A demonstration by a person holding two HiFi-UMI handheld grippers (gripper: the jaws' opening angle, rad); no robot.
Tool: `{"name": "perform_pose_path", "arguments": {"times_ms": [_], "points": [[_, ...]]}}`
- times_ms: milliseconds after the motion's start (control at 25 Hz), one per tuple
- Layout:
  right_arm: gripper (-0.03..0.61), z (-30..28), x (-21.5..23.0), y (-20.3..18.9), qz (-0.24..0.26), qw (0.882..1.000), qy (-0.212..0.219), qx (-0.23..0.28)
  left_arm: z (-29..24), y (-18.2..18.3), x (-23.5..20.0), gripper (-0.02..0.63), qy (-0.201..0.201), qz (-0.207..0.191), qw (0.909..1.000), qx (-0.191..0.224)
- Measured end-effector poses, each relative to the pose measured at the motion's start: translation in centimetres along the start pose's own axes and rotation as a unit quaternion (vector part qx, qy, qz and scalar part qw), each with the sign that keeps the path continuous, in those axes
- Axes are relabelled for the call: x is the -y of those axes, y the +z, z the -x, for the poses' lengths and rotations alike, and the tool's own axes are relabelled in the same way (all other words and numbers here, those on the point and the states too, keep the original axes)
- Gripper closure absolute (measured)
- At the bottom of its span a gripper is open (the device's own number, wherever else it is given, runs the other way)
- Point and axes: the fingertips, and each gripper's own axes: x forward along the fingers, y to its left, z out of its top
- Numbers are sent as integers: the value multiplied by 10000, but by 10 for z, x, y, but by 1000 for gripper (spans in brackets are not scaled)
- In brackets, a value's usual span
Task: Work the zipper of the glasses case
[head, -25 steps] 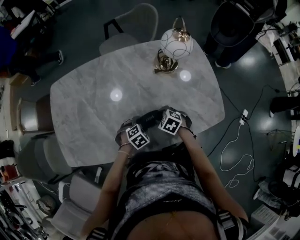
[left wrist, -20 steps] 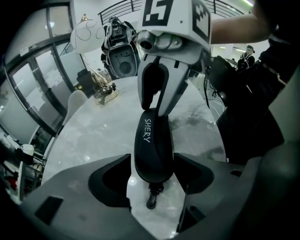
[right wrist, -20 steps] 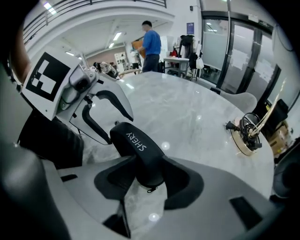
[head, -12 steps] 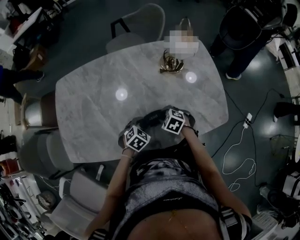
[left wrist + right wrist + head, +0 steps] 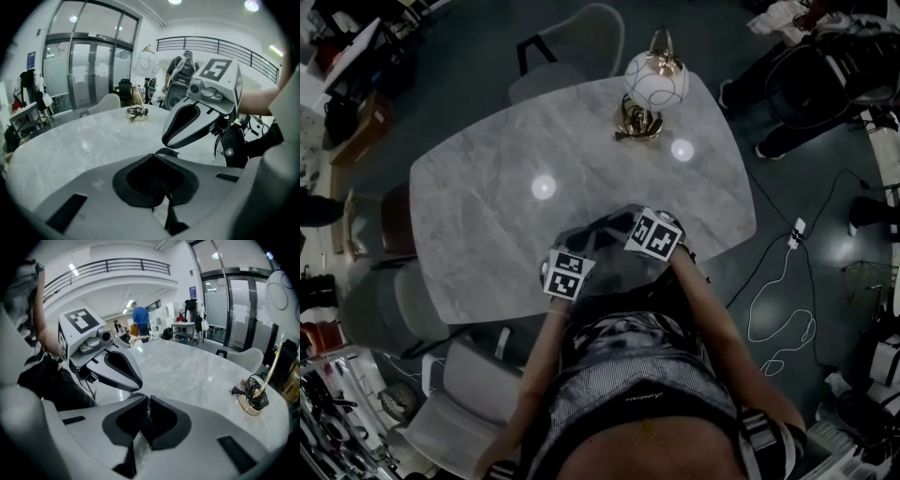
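The glasses case, a dark soft-sided item, is sitting at the near edge of the table, between the two grippers. The left gripper is pinching it with jaws fully together; fine zipper teeth are showing in the dark material caught between its black, scooped pads. The right gripper is facing it from the other end, jaws likewise pressed together on a thin dark strip with zipper teeth at the seam. The case's full outline cannot be made out. Both grippers are showing smooth grey moulded shells, and each is carrying a white cube with black square markers.

The table is presenting a pale, veined, marble-look top of rounded oblong shape, polished enough to be reflecting ceiling lights. At its far end a lamp with a white globe shade is standing on a brass-coloured base, a dark cord coiling around it. A grey padded chair is standing beyond. A white cable is looping across the dark floor.
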Motion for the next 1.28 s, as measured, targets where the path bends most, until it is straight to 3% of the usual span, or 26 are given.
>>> {"name": "perform_pose_path", "arguments": {"times_ms": [480, 800, 1280], "points": [[505, 61, 3, 79, -508, 9814, -280, 1833, 39, 67, -5, 607, 178, 668, 9906, 1181], [506, 95, 0, 109, -383, 9687, -518, 2396, 67, 108, -2, 607, 405, 526, 9832, 1698], [506, 149, 9, 141, -261, 9454, -991, 3092, 93, 162, 4, 607, 442, 478, 9697, 2356]]}}
